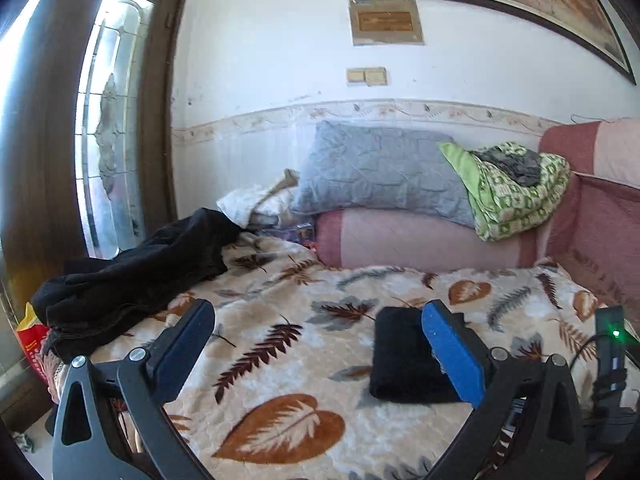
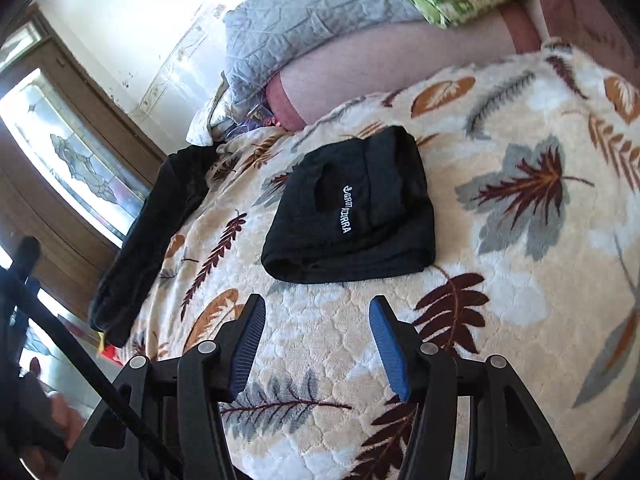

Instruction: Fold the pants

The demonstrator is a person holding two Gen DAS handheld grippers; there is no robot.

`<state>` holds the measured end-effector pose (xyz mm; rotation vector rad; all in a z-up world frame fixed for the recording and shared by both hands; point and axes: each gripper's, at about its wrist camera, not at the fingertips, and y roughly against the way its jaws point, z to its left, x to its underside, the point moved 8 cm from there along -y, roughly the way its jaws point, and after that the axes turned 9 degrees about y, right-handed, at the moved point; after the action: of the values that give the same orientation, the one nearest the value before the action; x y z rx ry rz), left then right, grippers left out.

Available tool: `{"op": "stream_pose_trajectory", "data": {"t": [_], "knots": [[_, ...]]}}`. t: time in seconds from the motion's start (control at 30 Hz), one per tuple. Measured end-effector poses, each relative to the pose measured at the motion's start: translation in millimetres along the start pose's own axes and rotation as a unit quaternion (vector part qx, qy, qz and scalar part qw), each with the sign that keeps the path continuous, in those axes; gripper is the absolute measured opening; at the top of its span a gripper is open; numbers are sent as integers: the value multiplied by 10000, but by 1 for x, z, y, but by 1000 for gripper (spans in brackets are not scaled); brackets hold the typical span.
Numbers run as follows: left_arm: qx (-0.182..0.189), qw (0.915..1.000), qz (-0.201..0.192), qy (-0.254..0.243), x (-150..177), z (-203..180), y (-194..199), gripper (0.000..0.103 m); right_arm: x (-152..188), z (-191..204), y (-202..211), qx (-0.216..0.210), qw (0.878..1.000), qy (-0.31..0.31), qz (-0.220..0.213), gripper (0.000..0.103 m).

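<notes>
Black pants point(image 2: 352, 208) lie folded into a compact rectangle on the leaf-patterned blanket point(image 2: 500, 280), with white lettering on top. They also show in the left wrist view point(image 1: 404, 356), partly behind the right finger. My right gripper point(image 2: 318, 320) is open and empty, just short of the folded pants. My left gripper point(image 1: 318, 320) is open and empty above the blanket point(image 1: 280, 360), left of the folded pants. A second, loose heap of black clothing point(image 1: 132, 276) lies at the bed's left edge and shows in the right wrist view point(image 2: 156, 240).
A grey pillow point(image 1: 380, 172) and a green patterned quilt point(image 1: 512, 188) rest on a pink bolster point(image 1: 420, 240) against the wall. A brown door with a glass panel point(image 1: 108, 120) stands on the left. A red bag point(image 1: 34, 344) sits beside the bed.
</notes>
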<state>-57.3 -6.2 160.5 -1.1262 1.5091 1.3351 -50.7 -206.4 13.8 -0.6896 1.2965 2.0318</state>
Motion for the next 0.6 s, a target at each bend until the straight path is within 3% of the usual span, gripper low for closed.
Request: {"op": "stream_pose_trajectory", "data": {"t": [0.23, 0.37, 0.6], "knots": [[93, 9977, 666, -73, 23, -12, -11, 103, 13, 4, -2, 197, 9998, 54, 33, 62], [-47, 9904, 1363, -214, 52, -12, -32, 103, 16, 11, -2, 463, 9983, 342, 64, 64], [-39, 9776, 2081, -319, 89, -11, -50, 103, 21, 10, -9, 699, 9962, 470, 200, 68]]}}
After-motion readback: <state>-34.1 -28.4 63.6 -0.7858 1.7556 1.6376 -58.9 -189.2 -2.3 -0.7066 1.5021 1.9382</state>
